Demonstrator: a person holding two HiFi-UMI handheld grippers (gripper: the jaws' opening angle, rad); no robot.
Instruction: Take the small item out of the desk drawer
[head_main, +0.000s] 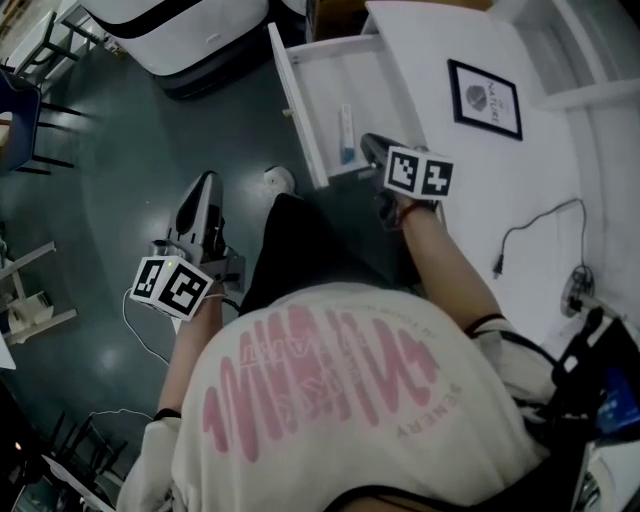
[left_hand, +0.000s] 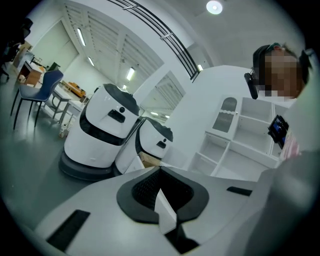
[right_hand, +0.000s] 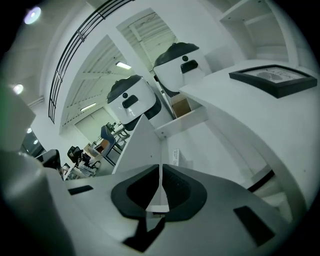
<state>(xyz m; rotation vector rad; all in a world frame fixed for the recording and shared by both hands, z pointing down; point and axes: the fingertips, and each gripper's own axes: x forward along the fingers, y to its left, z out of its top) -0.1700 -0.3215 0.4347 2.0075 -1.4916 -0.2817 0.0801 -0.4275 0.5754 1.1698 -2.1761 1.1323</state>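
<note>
While your left gripper (head_main: 205, 190) hangs low over the floor (head_main: 90, 200), jaws pressed together on nothing, your right gripper (head_main: 372, 148) sits at the near side of the open drawer (head_main: 297, 100), jaws likewise closed and empty. Just ahead of it, the small item (head_main: 346, 135) lies on the drawer bottom. Farther right, a framed picture (head_main: 485, 98) rests on the desk (head_main: 470, 190).

White desk (head_main: 505, 185) carries a framed picture (head_main: 485, 98) and a cable (head_main: 498, 266).

The right claw (head_main: 374, 148) hovers at the open drawer (head_main: 297, 105) (small item (head_main: 346, 130) inside).
</note>
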